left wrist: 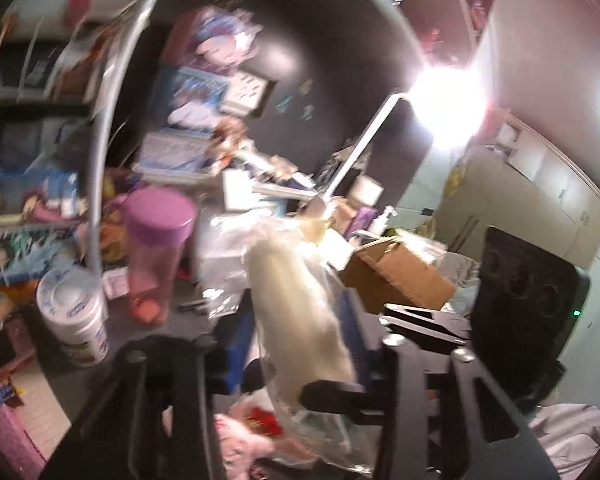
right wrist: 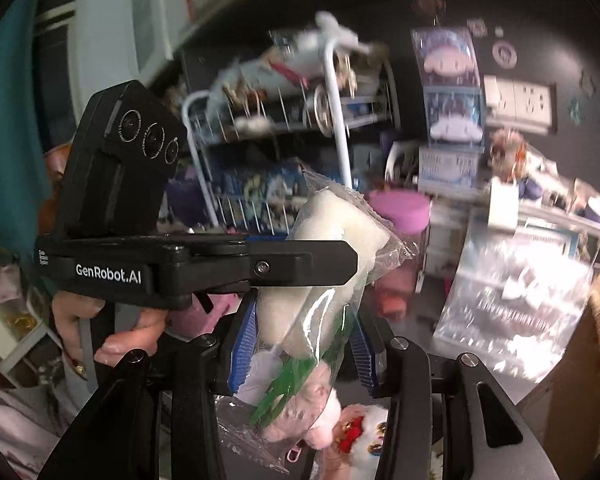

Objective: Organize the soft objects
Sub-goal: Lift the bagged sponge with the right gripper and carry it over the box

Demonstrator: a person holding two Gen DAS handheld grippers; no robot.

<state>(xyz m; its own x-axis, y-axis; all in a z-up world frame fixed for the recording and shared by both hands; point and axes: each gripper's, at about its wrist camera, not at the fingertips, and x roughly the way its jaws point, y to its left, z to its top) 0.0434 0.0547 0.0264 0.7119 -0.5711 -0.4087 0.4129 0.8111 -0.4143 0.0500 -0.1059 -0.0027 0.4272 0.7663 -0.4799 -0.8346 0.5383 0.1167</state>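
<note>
Both grippers on the same item: a white plush toy in a clear plastic bag (right wrist: 320,280), held up in the air above the cluttered tabletop (left wrist: 172,320).

Right gripper (right wrist: 300,344): blue ribbed fingers (right wrist: 242,344) sit either side of the bag's lower half, jaws clenched on it. The bag stands roughly upright between them, top end tilted slightly right.

Left gripper (right wrist: 300,260) comes in from the left in the right wrist view, black fingers crossing in front of the bag's upper part. In the left wrist view the same bagged plush (left wrist: 300,292) runs up between the left gripper's fingers (left wrist: 332,396), jaws closed on the plastic. Left hand (right wrist: 100,320) wraps the handle, thumb and fingertips visible.

Below the bag: another plush, pink and white with red trim (right wrist: 352,428), partly hidden by the right gripper body.

Background, all motion-blurred: pink bottle with purple lid (left wrist: 156,256), white canister (left wrist: 74,316), cardboard box (left wrist: 396,272), white wire rack (right wrist: 332,120) full of small items, loose clear bag (right wrist: 512,304) on the right.
</note>
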